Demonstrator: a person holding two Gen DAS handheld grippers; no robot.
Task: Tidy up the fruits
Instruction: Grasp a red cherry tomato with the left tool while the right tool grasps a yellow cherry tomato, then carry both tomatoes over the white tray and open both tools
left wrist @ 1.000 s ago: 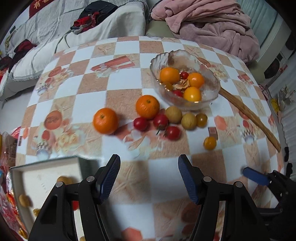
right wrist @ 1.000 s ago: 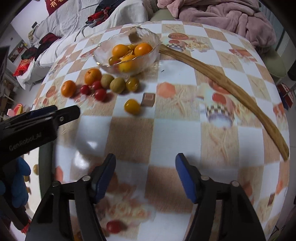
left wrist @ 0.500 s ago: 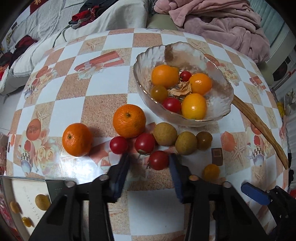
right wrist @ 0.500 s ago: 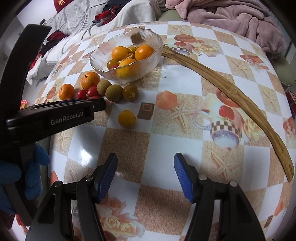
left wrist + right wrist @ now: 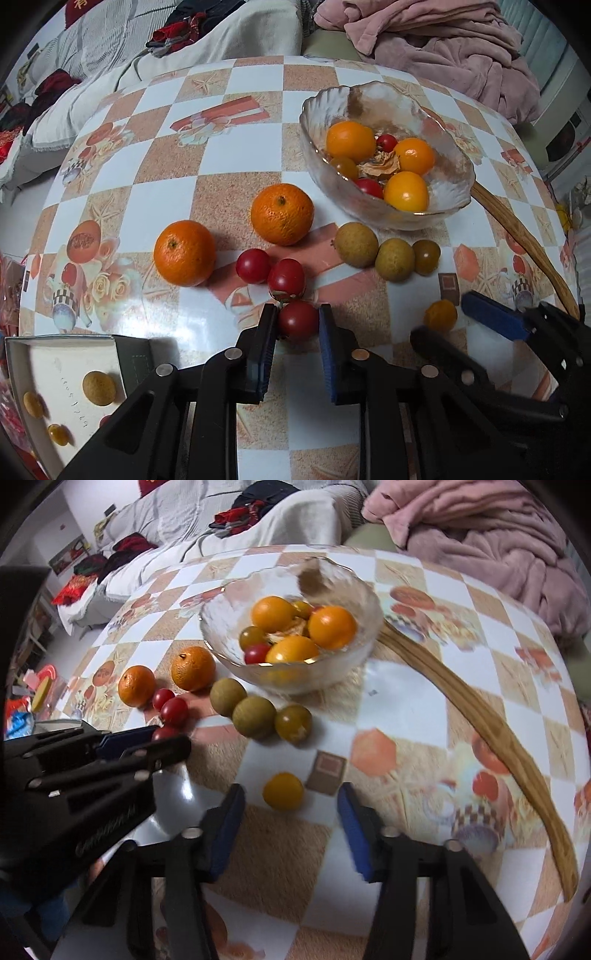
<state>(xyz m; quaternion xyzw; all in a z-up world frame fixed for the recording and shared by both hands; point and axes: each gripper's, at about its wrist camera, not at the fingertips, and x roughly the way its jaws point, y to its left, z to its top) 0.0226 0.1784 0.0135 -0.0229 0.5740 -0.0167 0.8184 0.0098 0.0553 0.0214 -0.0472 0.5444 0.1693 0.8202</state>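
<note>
Both claws have advanced since a second ago: the left claw (image 5: 297,320), then wide open and well short of the fruit, has narrowed around the nearest cherry tomato (image 5: 297,319); its blue pads (image 5: 268,325) sit at either side, seemingly touching, tomato resting on the checked surface (image 5: 236,147). Right claw (image 5: 291,805) has moved up on the small yellow fruit (image 5: 283,791); jaws wide apart, holding nothing, fruit sitting between the fingertips, clear of both. Two more cherry tomatoes (image 5: 271,271) lie just beyond the gripped one, touching each other. Two mandarins (image 5: 184,252) sit further back and to the left, apart. Two tan round fruits (image 5: 375,248) and a smaller brownish one (image 5: 426,257) form a touching row in front of the glass bowl (image 5: 454,173). Bowl holds three orange-yellow fruits, small red ones, a brownish one and a dried husk. Curved wooden strip (image 5: 480,716) runs from behind the bowl toward the right edge. White box (image 5: 55,362) at lower left of left view, several small fruits inside.
</note>
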